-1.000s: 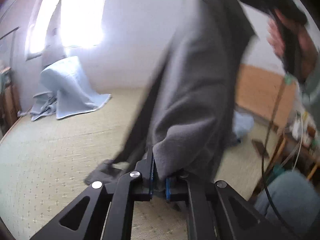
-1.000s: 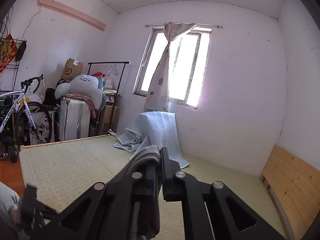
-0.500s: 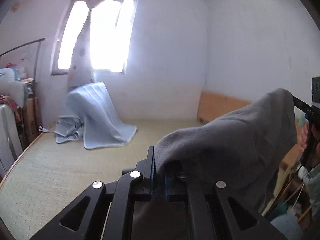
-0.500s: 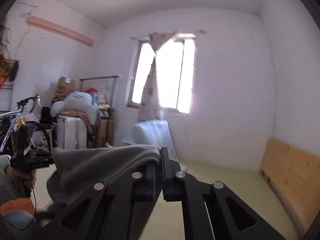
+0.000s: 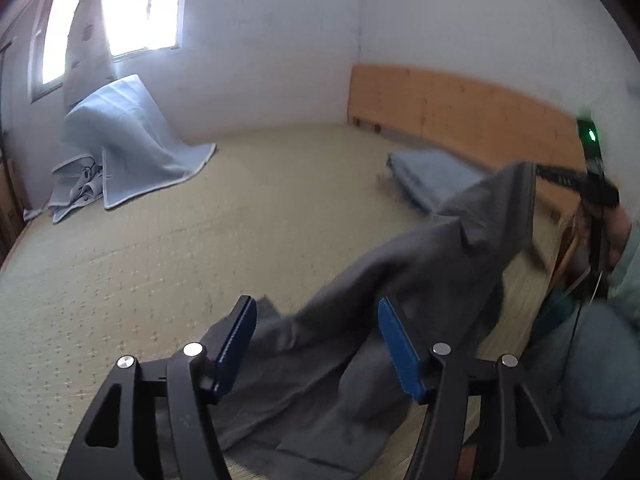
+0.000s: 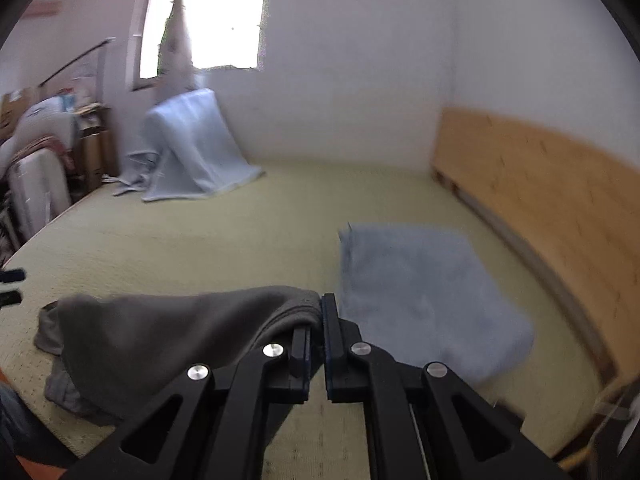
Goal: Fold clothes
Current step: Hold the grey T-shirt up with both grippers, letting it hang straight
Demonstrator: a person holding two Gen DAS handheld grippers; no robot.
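A dark grey garment (image 5: 400, 280) stretches from low on the yellow mat up to the right. My left gripper (image 5: 316, 344) is opening; its blue pads (image 5: 236, 336) stand wide apart and the cloth lies loose between and below them. My right gripper (image 6: 316, 332) is shut on an edge of the grey garment (image 6: 160, 332), which drapes down to the left onto the mat. In the left wrist view the right gripper (image 5: 560, 178) holds the garment's raised far end, with a hand behind it.
A folded light blue cloth (image 6: 424, 296) lies on the mat (image 6: 240, 232) near the wooden headboard (image 6: 540, 192). A pale blue blanket (image 5: 124, 148) is draped over something below the window. Boxes and clutter (image 6: 36, 152) line the left wall. A person's leg (image 5: 580, 380) is at right.
The left gripper's jaws have opened and let go of the grey garment. Both hands have dropped toward the mat, and the garment now drapes onto it.
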